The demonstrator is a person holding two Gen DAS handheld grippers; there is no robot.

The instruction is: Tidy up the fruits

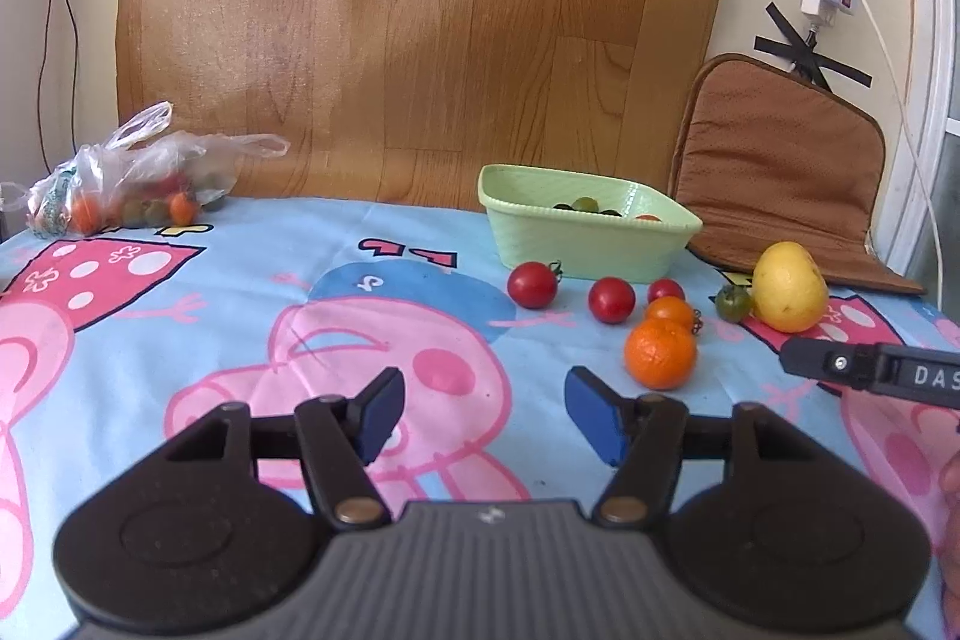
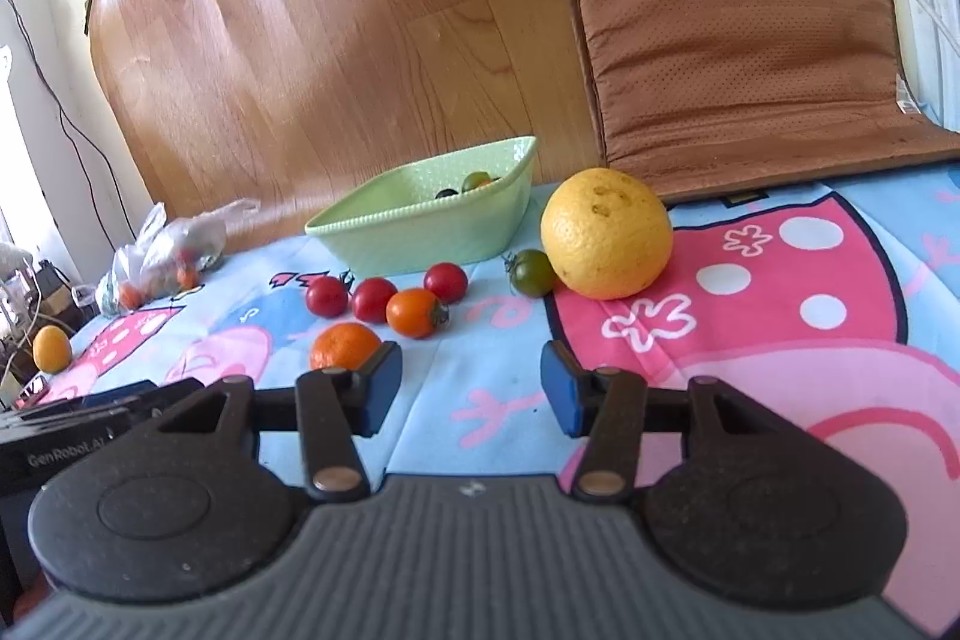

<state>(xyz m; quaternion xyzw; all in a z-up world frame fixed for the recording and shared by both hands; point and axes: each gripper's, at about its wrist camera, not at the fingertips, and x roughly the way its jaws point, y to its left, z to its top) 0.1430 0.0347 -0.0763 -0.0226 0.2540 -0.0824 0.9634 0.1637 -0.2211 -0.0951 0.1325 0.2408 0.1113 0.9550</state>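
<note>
So you hold both the left gripper (image 1: 483, 412) and the right gripper (image 2: 471, 388) open and empty, the loose fruits lie by the green bowl (image 1: 576, 244), which maybe holds a few, so grab the orange (image 1: 660, 355) next.

On the worktop (image 1: 252, 280) the basket (image 1: 576, 244) stands far and right of the middle, with some small fruits inside. Just before the basket three tomatoes (image 1: 611, 299) lie in a row. Near of them lies another tomato (image 1: 671, 313), and touching it on the near side the mandarin (image 1: 660, 353). Right of this group lie one more small tomato (image 1: 733, 303) and, beside it, the big citrus fruit (image 1: 789, 286). Behind that fruit a cushion (image 1: 780, 160) leans. A plastic bag (image 1: 126, 178) with fruits lies far left.
</note>
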